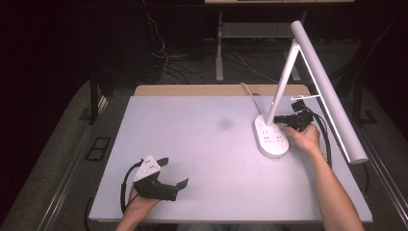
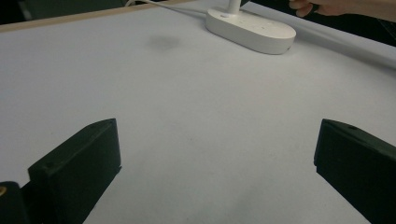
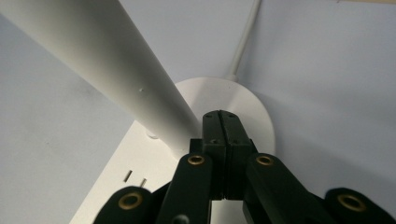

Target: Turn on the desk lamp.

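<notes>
- While we are looking down from the high view, we are seeing a white desk lamp standing on the right part of the pale table, its oblong base flat on the surface and its stem leaning up to a long bar head that is reaching out toward the near right.
- We are seeing the right gripper sitting just beside the foot of the stem, over the far end of the base, with the right hand behind it.
- From the right gripper view, we are finding its jaws pressed together with nothing between them, their tips over the round end of the base and close against the stem.
- We are seeing the lamp's white cord running off the far edge of the table.
- We are seeing the left gripper resting low at the near left, well apart from the lamp, held by the left hand.
- From the left gripper view, we are seeing its jaws spread wide over bare table, holding nothing.
</notes>
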Demonstrator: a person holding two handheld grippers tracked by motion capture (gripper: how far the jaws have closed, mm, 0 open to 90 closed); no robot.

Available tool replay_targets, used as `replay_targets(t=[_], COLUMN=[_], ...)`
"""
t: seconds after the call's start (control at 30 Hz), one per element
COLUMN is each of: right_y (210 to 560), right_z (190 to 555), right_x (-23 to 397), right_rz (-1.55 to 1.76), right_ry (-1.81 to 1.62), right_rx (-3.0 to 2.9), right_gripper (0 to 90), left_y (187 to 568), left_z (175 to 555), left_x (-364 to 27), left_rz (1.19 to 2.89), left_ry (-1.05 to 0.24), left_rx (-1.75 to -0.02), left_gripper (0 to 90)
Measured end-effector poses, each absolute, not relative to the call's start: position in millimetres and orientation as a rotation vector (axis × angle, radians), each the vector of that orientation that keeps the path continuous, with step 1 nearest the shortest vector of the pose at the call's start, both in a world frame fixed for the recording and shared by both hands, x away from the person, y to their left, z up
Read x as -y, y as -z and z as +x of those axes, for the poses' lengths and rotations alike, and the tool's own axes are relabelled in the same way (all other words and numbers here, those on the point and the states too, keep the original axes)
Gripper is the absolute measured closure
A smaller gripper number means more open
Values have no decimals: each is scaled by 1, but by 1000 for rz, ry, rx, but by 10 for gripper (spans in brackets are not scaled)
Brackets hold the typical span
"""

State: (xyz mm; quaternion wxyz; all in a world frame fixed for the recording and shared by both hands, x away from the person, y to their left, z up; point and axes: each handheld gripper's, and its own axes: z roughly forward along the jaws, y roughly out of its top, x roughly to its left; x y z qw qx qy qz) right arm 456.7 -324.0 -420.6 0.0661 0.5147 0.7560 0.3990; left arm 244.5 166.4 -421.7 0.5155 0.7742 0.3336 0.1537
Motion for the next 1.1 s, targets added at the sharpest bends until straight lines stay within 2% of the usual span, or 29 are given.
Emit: replay_targets(t=[0.37,1.1], right_y=[406,378], right_z=[446,401], right_x=[331,333], right_rz=[1555,1507], right_ry=[-1177,-1193], right_rx=[-2270,-2243], right_gripper=[893,893], left_y=[421,420], left_z=[244,243], left_x=[-167,-167], left_rz=[1859,1854], left_ry=[-368,-364], left_rx=[-791,-777], left_gripper=[0,0])
